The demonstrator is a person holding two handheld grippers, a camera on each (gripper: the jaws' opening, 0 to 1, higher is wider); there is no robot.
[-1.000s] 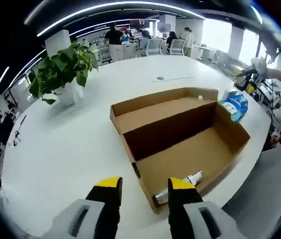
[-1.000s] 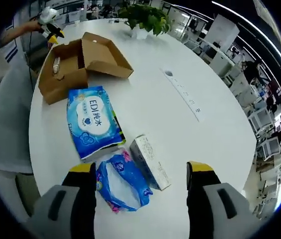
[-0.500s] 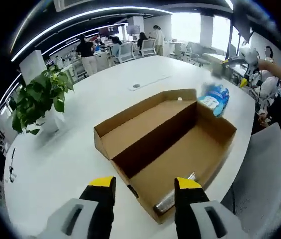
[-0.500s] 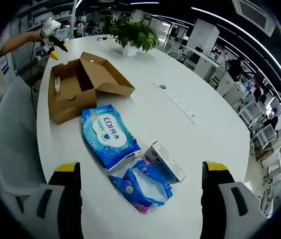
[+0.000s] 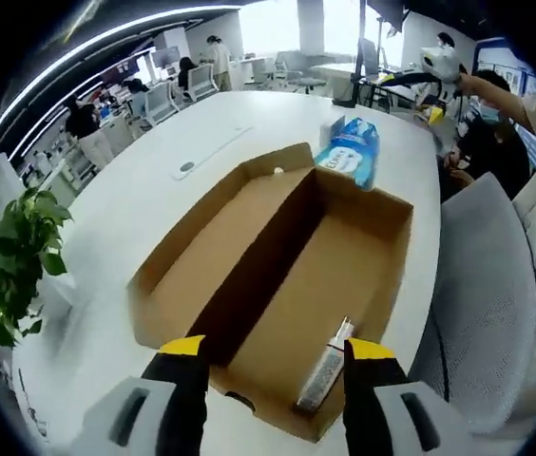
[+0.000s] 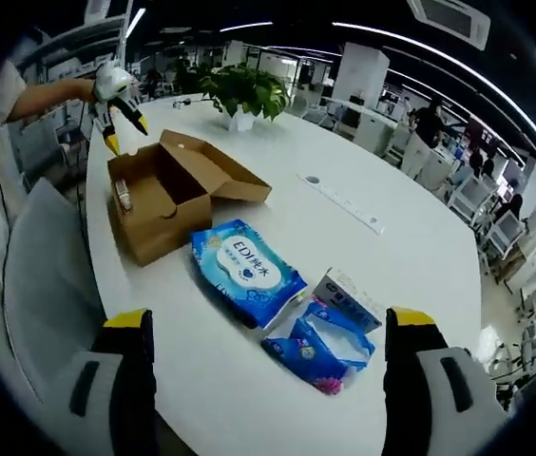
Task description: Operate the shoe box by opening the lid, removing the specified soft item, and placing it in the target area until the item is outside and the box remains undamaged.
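The brown cardboard shoe box [image 5: 363, 275] lies open just beyond my left gripper [image 5: 276, 351], its lid [image 5: 220, 237] folded back to the left. A silvery tube [image 5: 327, 369] rests inside near the front wall. My left gripper hovers above the box's near end, open and holding nothing. In the right gripper view the same box [image 6: 154, 223] stands far left with the left gripper [image 6: 116, 100] above it in a person's hand. A blue wipes pack [image 6: 247, 271] lies on the white table ahead of my open right gripper [image 6: 268, 321].
A small blue pouch [image 6: 320, 342] and a white carton [image 6: 349, 294] lie beside the wipes pack [image 5: 352, 152]. A potted plant [image 6: 239, 90] stands farther back. A grey chair [image 5: 482, 275] sits against the table edge. People and desks fill the office behind.
The left gripper has risen and tipped over the box, which now looks closer. The right gripper has drawn back from the wipes pack and pouch. Both stay open.
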